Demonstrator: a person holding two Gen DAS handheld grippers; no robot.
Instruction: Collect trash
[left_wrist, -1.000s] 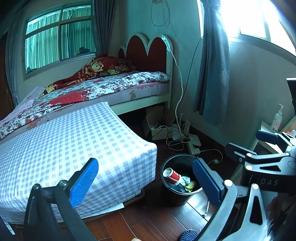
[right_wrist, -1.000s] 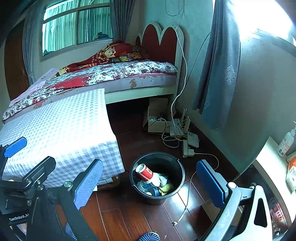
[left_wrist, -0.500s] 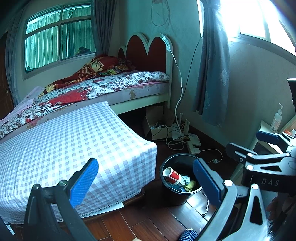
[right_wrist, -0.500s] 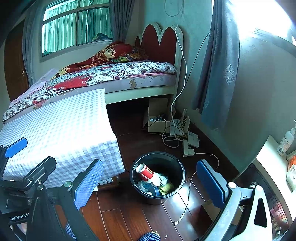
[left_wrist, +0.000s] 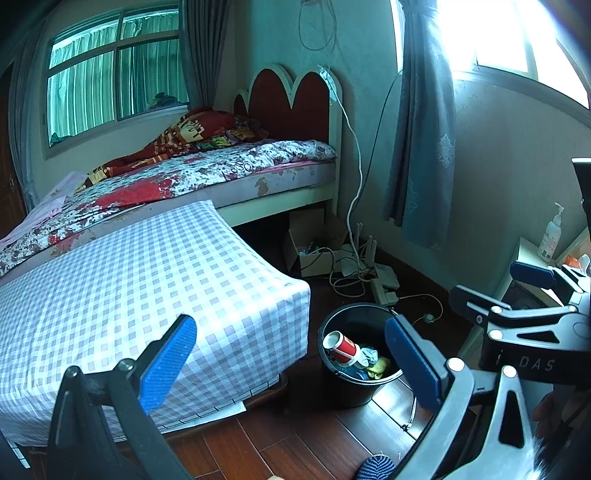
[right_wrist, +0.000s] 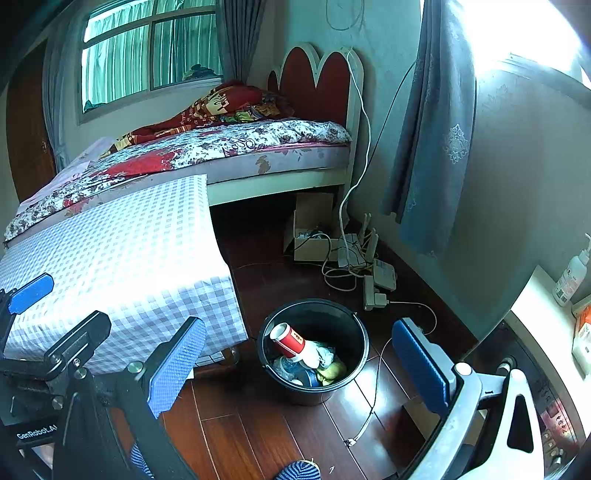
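Observation:
A black bucket (right_wrist: 314, 314) (left_wrist: 351, 317) stands on the wooden floor beside the checked bed corner. Inside it lie a red and white paper cup (right_wrist: 290, 339) (left_wrist: 341, 345), crumpled paper and some yellow and blue scraps. My right gripper (right_wrist: 295, 365) hangs above and in front of the bucket, open, with nothing between its blue pads. My left gripper (left_wrist: 288, 365) is also open and empty, held left of the bucket over the bed's edge. In the left wrist view the right gripper's body (left_wrist: 532, 321) shows at the right edge.
A checked mattress (right_wrist: 122, 254) fills the left; a floral bed (right_wrist: 207, 147) lies behind it. A cardboard box (right_wrist: 314, 229), power strips and tangled cables (right_wrist: 354, 269) lie by the wall. A cable (right_wrist: 376, 380) trails near the bucket. A white desk with a pump bottle (right_wrist: 572, 273) stands right.

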